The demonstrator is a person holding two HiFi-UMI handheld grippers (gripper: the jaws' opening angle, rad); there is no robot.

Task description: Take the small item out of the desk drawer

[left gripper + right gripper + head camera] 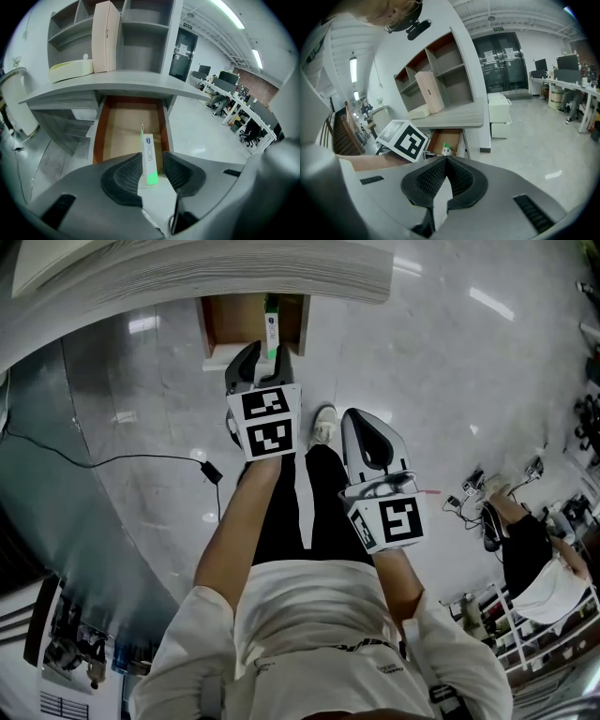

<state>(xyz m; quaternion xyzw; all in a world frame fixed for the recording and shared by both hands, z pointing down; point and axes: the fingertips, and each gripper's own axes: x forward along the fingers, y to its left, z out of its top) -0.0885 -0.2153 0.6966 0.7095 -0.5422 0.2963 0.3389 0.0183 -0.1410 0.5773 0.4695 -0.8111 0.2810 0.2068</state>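
The right gripper hangs nearest, beside the person's leg, its jaws pressed together on nothing. Ahead, the left gripper is at the front of the open drawer with its jaws wide apart. A slim white box stands on its green end between them, not gripped, in the drawer's front right part. Above the drawer is the desk.

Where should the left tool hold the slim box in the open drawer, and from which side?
Hold the slim box by its two wide flat faces, near the green end that points toward you. It seems to stand on a narrow edge, its length running into the drawer, so come from the drawer's open front. The left tool is open around it.
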